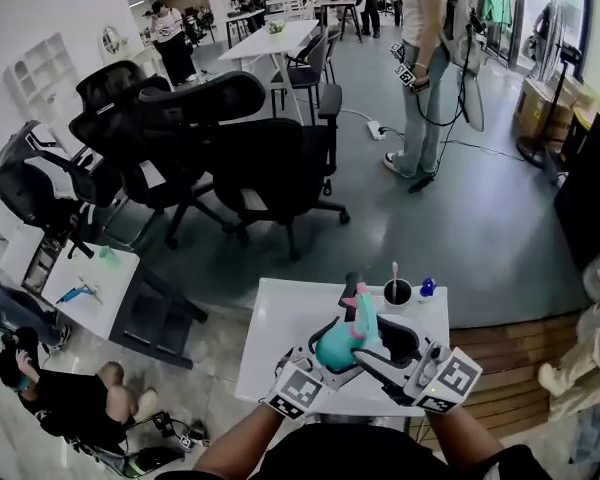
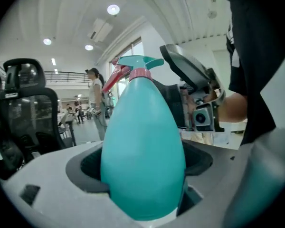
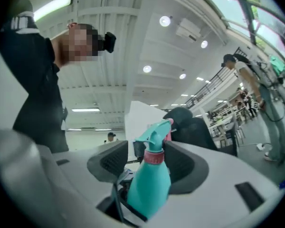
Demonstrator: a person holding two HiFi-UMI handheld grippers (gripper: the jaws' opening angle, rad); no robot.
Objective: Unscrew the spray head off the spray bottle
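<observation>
Left hand-held gripper [image 2: 145, 164] clasps smooth, egg-shaped teal spray bottle [image 2: 142, 137].

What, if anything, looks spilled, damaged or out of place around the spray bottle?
Nothing stands out. The spray bottle looks intact, its spray head on, gripped in the left claw. On the white table the cup stands upright, and no spill shows.
</observation>
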